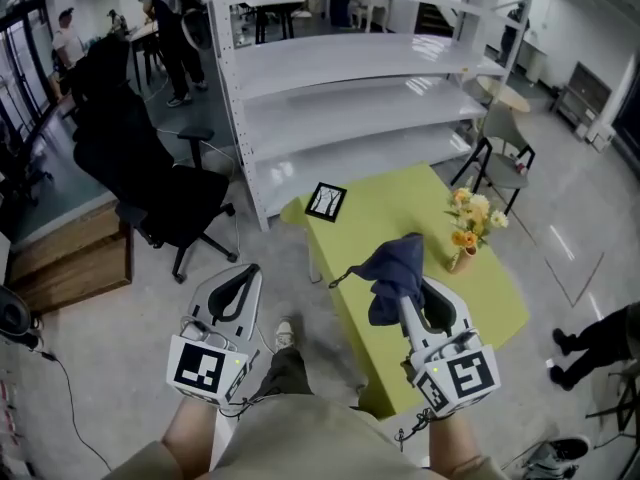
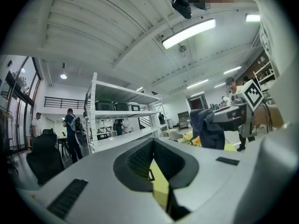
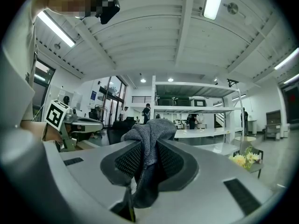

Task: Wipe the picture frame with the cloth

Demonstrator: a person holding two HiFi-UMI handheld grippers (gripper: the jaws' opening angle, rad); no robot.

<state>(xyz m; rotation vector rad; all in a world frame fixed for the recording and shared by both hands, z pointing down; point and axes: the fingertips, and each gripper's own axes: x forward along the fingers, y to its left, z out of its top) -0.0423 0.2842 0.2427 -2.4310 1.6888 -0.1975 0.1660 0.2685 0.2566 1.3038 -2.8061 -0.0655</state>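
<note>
Holding dark cloth (image 1: pixel 392 268) clamped in right claw (image 3: pixel 148 146), above green tabletop (image 1: pixel 500 303). Left claw (image 2: pixel 153 143) closed on nothing. To reach picture frame (image 1: pixel 325 201): ahead and leftward, at far corner, well apart, roughly between the 2 claws.

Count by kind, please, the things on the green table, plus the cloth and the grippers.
Picture frame: 1
Vase of flowers: 1
Cloth: 1
Grippers: 2 (left gripper, right gripper)
Total: 5
</note>
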